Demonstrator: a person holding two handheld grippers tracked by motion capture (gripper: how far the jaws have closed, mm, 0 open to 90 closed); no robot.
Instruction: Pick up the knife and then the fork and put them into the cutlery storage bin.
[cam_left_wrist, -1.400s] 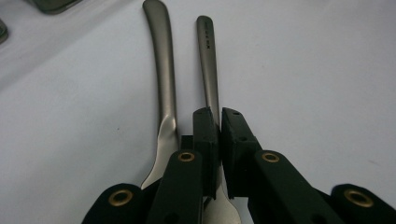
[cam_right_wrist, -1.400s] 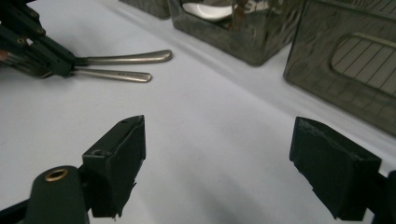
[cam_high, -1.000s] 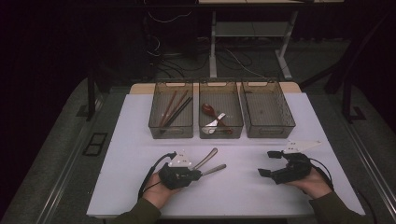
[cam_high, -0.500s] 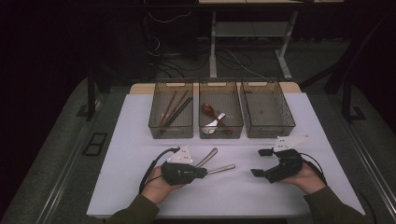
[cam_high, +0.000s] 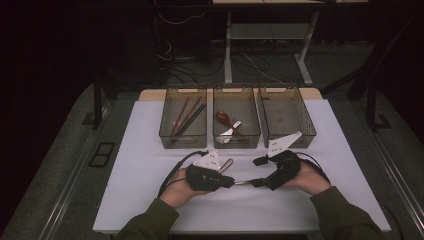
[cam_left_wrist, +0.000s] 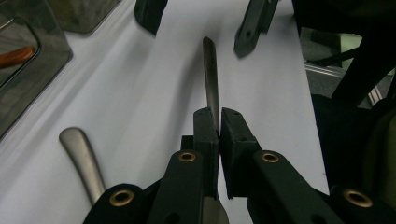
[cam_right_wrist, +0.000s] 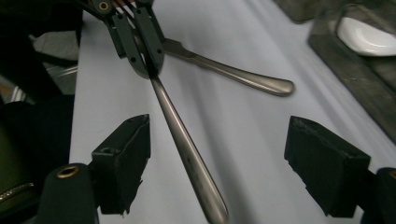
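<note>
We pinch the metal utensil handle in our left gripper; its long axis points between our right gripper's spread jaws.

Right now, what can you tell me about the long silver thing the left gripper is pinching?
It is a slim metal utensil handle, smooth, grey and shiny like steel, with a rounded tip. The left gripper has its jaws shut on it partway along, so the working end is hidden and I cannot tell what kind of utensil it is. The handle sticks out over the white table, pointing between the wide-open jaws of the right gripper, which do not touch it. Whether it rests on the table I cannot tell.
</note>
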